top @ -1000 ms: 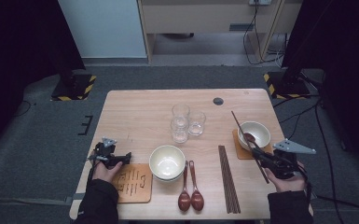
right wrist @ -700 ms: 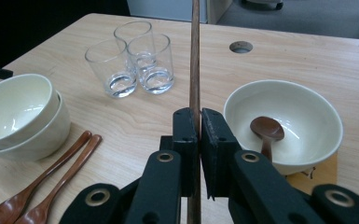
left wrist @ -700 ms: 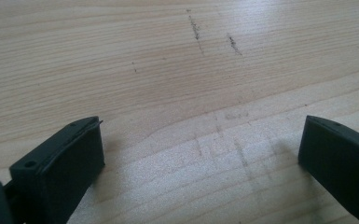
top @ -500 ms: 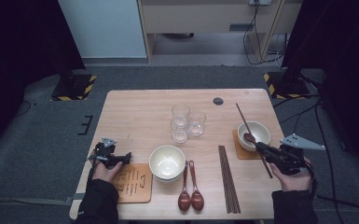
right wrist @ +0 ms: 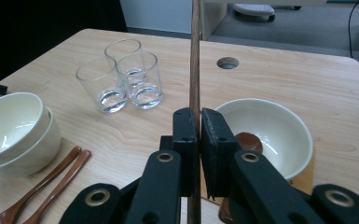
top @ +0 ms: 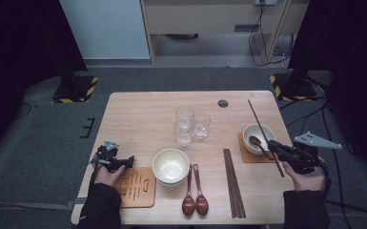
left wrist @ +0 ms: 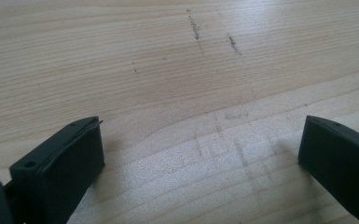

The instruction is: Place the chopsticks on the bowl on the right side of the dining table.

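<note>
My right gripper is shut on one dark wooden chopstick, held slanted above the right side of the table. In the right gripper view the chopstick rises straight up from between the closed jaws of the right gripper. Just below and beyond it a white bowl with a brown spoon in it sits on a coaster. My left gripper rests low at the table's front left, open, with bare wood between the jaws of the left gripper.
Two stacked white bowls stand at front centre, with two brown spoons and several chopsticks to their right. Three glasses cluster mid-table. A wooden coaster lies by the left hand. A cable hole is at the back.
The right gripper has moved right and upward with the chopstick in its grip, so the stick's far end now points farther back. The left hand and gripper stayed put.
</note>
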Motion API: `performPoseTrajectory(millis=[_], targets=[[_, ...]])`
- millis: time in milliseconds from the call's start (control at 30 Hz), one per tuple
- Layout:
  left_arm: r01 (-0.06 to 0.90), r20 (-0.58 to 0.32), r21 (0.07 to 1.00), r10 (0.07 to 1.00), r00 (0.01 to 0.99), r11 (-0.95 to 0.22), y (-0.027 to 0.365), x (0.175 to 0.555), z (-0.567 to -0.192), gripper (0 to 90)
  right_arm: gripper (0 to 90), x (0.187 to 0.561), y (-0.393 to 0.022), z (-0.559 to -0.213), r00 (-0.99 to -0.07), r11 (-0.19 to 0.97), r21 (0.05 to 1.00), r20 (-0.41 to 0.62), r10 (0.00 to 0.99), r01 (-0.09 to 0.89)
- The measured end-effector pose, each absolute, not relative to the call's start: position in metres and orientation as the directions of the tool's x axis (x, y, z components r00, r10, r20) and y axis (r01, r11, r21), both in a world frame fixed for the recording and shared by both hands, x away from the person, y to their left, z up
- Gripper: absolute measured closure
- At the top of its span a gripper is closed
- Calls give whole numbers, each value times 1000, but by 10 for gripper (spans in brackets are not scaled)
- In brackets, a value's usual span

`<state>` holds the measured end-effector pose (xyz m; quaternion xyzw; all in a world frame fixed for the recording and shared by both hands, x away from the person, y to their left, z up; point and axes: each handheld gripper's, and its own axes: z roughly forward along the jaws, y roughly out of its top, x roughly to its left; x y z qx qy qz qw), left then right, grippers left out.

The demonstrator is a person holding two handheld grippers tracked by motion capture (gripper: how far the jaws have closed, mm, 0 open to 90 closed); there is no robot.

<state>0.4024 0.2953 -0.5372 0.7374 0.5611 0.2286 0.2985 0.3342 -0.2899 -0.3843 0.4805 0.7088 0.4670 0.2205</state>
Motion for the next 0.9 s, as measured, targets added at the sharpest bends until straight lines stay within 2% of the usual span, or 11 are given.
performPoseTrajectory(millis=[900], targets=[[691, 2, 697, 964, 266, -192, 295, 402, -537, 0, 851, 374, -319, -407, -390, 98, 849, 133, 911, 519]])
